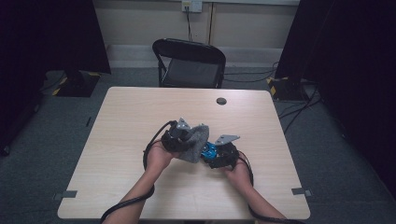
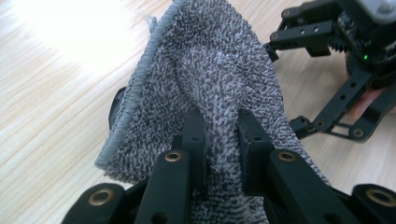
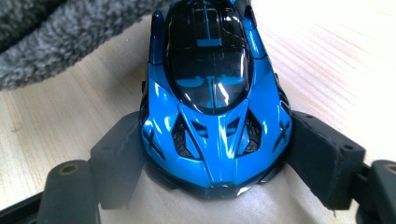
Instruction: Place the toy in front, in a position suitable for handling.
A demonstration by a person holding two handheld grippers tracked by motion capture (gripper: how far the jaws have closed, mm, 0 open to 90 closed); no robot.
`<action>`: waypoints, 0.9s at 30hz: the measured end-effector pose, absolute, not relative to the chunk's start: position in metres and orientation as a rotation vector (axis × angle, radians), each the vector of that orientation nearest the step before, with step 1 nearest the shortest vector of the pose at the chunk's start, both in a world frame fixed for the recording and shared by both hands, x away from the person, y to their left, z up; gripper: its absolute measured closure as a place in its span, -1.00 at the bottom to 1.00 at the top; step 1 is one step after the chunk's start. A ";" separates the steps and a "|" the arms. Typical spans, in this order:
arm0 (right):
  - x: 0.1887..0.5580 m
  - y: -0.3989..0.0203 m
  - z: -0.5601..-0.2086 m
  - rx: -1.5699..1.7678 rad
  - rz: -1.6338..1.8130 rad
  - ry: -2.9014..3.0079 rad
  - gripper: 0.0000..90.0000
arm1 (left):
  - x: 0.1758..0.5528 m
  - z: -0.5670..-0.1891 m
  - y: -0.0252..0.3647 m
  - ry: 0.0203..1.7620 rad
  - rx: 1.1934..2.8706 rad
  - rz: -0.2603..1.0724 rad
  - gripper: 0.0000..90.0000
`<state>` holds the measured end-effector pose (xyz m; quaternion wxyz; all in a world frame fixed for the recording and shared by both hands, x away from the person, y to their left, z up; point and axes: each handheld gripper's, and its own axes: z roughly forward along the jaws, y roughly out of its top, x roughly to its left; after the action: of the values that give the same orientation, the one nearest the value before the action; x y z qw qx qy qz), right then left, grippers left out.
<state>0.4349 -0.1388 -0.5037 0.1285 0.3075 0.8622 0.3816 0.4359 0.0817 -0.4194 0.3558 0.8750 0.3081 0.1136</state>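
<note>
The left gripper (image 2: 217, 135) has its jaws pinched on a fold of the grey cloth (image 2: 210, 79), held over the desk (image 1: 140, 112); just beside it, the right gripper (image 3: 212, 154) clamps the blue toy car (image 3: 212, 93) by its sides

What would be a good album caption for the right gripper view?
A shiny blue toy car clamped nose-first between the right tool, a grey towel alongside.

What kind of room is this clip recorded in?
Probably a recording room or lab: dark curtains hang at both sides, a lone wooden table stands on grey carpet, and cables trail across the floor.
</note>
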 end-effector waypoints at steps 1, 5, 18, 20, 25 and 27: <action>0.435 -0.139 -0.504 0.894 1.110 2.507 -0.48 | 0.436 -0.419 0.082 0.796 2.260 0.293 0.71; 0.435 -0.139 -0.504 0.896 1.109 2.507 -0.48 | 0.438 -0.416 0.076 0.780 2.260 0.294 0.71; 0.434 -0.139 -0.504 0.899 1.108 2.501 -0.47 | 0.446 -0.423 0.063 0.773 2.276 0.272 0.71; 0.434 -0.139 -0.504 0.899 1.109 2.500 -0.47 | 0.446 -0.424 0.061 0.771 2.269 0.263 0.71; 0.434 -0.139 -0.504 0.901 1.111 2.499 -0.47 | 0.448 -0.426 0.059 0.764 2.270 0.264 0.71; 0.434 -0.139 -0.504 0.901 1.111 2.499 -0.47 | 0.449 -0.427 0.059 0.769 2.264 0.260 0.71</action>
<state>0.4338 -0.1389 -0.5038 0.1308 0.3102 0.8604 0.3825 0.4487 0.0587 -0.4273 0.3597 0.8783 0.2985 0.1009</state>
